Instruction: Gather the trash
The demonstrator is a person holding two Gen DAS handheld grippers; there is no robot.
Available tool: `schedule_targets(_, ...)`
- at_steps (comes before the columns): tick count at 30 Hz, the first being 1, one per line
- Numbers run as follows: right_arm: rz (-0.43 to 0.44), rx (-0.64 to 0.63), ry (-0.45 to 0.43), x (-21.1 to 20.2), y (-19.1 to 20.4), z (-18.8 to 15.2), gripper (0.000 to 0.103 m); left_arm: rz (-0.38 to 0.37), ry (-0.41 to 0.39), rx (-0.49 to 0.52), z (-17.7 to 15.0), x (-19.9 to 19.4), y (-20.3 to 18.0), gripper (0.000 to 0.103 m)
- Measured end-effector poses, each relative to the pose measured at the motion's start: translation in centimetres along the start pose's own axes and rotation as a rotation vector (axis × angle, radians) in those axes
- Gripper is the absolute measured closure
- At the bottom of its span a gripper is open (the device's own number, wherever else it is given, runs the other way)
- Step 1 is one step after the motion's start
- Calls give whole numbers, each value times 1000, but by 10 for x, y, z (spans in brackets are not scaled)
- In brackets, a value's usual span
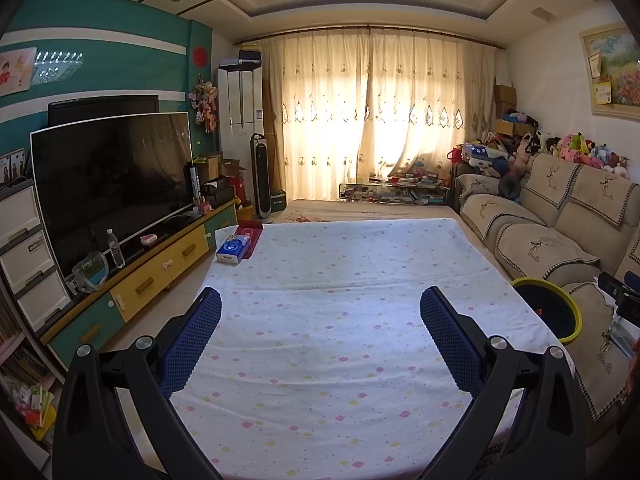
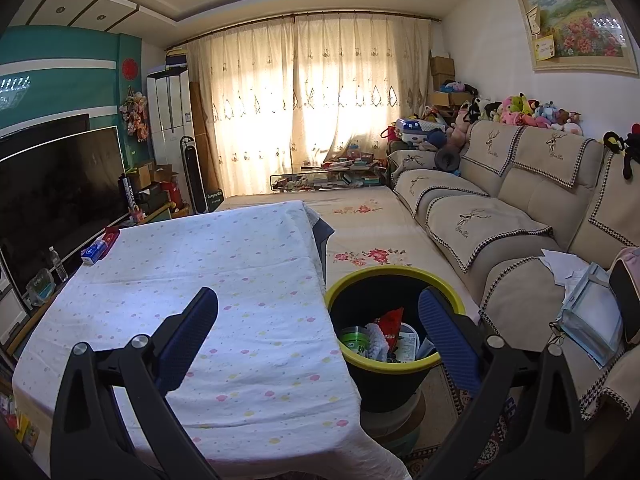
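A black trash bin with a yellow-green rim (image 2: 394, 364) stands between the table and the sofa and holds a red wrapper, a green-white packet and other trash (image 2: 382, 336). It also shows in the left wrist view (image 1: 550, 308). My right gripper (image 2: 318, 308) is open and empty, above the table's right edge and the bin. My left gripper (image 1: 320, 306) is open and empty over the table with the floral white cloth (image 1: 332, 320). The other gripper's black tip (image 1: 618, 292) pokes in at the right of the left wrist view.
A blue tissue box (image 1: 233, 251) and a red packet (image 1: 249, 230) lie at the table's far left corner. A beige sofa (image 2: 500, 216) runs along the right, with papers and a plastic bag (image 2: 588, 312) on it. A TV cabinet (image 1: 152, 268) runs along the left.
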State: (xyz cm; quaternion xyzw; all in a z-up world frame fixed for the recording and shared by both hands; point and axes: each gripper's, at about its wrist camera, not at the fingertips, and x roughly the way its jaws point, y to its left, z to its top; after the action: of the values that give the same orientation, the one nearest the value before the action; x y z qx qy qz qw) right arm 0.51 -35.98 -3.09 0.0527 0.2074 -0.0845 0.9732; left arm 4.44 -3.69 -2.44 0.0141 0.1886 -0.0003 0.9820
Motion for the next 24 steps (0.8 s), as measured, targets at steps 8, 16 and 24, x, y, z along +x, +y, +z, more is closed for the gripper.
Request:
schedule_targets(8, 0, 0, 1, 0, 0, 0, 7, 1, 5, -10, 1, -1, 3, 5)
schedule_targets(16, 1, 1, 4, 1, 2, 0, 7, -5, 9, -13, 1, 2, 5, 5)
schedule_targets(24, 3, 2, 4, 2, 1, 0, 7, -1, 12, -18, -1, 2, 5, 5)
